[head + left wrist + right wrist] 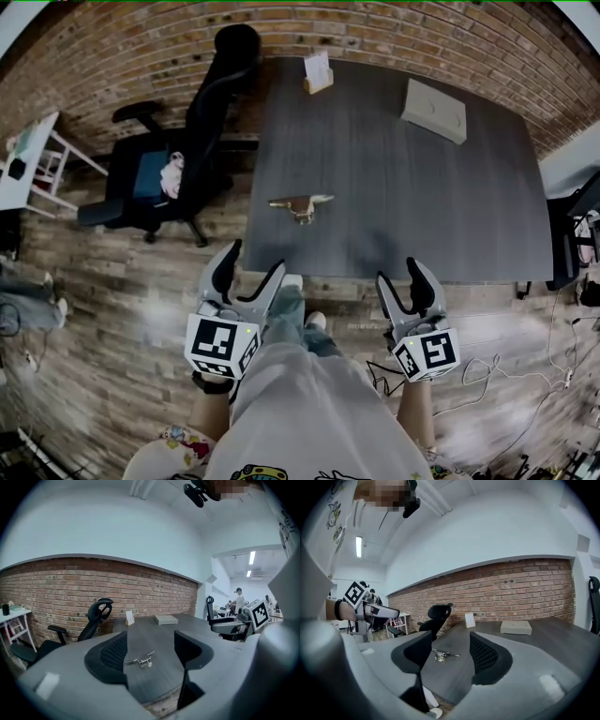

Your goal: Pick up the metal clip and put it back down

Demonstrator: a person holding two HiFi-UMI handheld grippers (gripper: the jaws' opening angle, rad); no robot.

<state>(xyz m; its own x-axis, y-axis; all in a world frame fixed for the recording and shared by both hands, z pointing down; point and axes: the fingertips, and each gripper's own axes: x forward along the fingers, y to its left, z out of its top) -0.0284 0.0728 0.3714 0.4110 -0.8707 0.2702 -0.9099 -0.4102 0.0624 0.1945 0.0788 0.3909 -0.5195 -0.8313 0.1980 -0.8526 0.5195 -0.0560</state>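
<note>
The metal clip (301, 205) lies flat on the dark grey table (394, 187), toward its left near part; it also shows as the clip (139, 661) and the clip (440, 655) in the two gripper views. My left gripper (251, 262) hovers in front of the table's near edge, well short of the clip, jaws open with nothing between them. My right gripper (401, 273) hangs at the near edge further right, also open and empty. Seen along the jaws, the left gripper (146, 656) and right gripper (447, 654) both point toward the clip across bare tabletop.
A black office chair (178, 141) stands left of the table by the brick wall. On the table's far side sit a small card stand (317, 72) and a flat grey box (435, 111). Cables (506, 375) trail on the wood floor at right. A person's legs are below me.
</note>
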